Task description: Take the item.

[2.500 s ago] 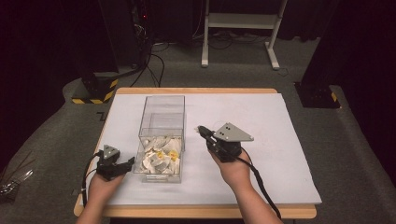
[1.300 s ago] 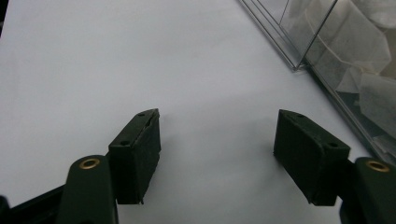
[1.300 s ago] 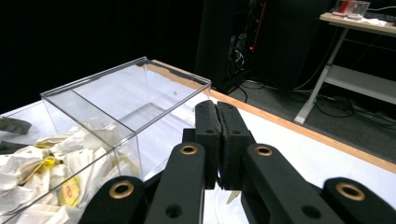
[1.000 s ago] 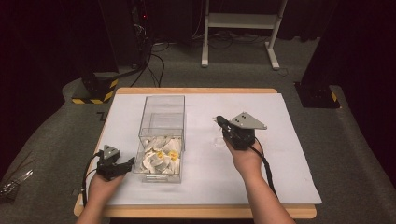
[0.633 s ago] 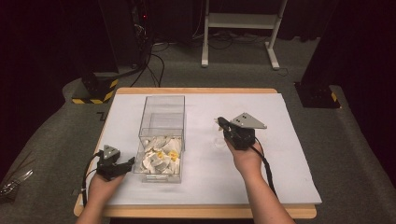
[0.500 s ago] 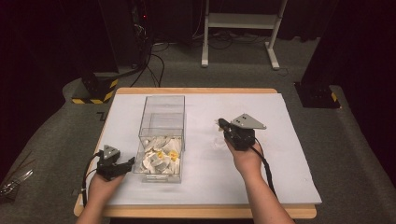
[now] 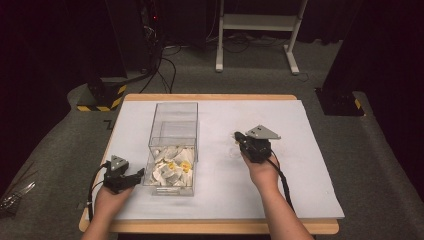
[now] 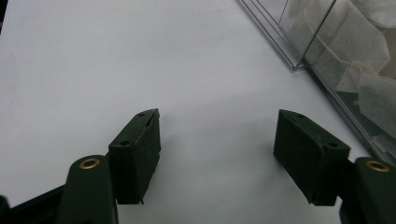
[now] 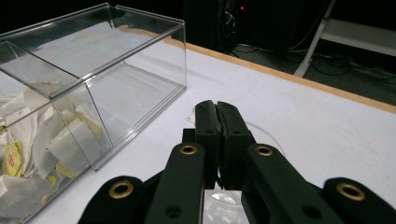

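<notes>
My right gripper [image 9: 217, 109] is clenched on a hardly visible clear sachet [image 9: 261, 133]; my left gripper [image 8: 217, 144] gapes empty.

Clear glossy plastic box [image 7: 172, 145]; papery tea bags [image 7: 170, 170] inside; matt white sheet [image 7: 300, 150] over wooden table [image 7: 210, 227]

Grey carpet floor [image 7: 60, 150], dark room, white metal stand [image 7: 260, 22].

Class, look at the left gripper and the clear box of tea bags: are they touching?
Apart. In the left gripper view the open left gripper sits over bare white tabletop, with a strip of tabletop between it and the clear box.
</notes>
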A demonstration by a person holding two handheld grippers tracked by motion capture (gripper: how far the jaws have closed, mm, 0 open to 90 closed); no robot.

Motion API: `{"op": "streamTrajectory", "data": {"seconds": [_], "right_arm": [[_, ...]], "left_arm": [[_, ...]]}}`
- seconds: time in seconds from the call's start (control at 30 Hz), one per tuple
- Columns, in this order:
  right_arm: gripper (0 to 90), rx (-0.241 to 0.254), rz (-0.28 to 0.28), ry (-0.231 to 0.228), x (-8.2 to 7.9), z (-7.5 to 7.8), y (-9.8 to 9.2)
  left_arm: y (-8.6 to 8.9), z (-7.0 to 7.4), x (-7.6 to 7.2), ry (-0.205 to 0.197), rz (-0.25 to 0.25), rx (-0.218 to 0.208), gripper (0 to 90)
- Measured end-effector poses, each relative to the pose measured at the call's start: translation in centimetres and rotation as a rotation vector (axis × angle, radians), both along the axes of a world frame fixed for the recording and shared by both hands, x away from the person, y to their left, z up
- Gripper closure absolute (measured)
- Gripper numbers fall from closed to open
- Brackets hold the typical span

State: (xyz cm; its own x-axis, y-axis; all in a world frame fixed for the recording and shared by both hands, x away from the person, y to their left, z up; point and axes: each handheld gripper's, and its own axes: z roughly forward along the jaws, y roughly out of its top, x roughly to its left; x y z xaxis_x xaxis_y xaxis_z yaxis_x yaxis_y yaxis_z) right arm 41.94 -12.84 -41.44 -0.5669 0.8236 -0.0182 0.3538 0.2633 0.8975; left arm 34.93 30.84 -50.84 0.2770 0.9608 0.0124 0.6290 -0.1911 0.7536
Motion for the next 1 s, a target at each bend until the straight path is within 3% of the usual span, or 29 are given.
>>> {"op": "streamTrajectory", "data": {"seconds": [0.53,1.0], "right_arm": [[87.8,-0.024,-0.016,0.029,0.5,-1.3,0.2],[68.8,-0.028,-0.036,0.015,0.2,-0.7,-0.1]], "left_arm": [[0.0,0.0,0.0,0.002,-0.003,0.004,31.8],[0.0,0.0,0.0,0.001,-0.002,0.004,31.8]]}}
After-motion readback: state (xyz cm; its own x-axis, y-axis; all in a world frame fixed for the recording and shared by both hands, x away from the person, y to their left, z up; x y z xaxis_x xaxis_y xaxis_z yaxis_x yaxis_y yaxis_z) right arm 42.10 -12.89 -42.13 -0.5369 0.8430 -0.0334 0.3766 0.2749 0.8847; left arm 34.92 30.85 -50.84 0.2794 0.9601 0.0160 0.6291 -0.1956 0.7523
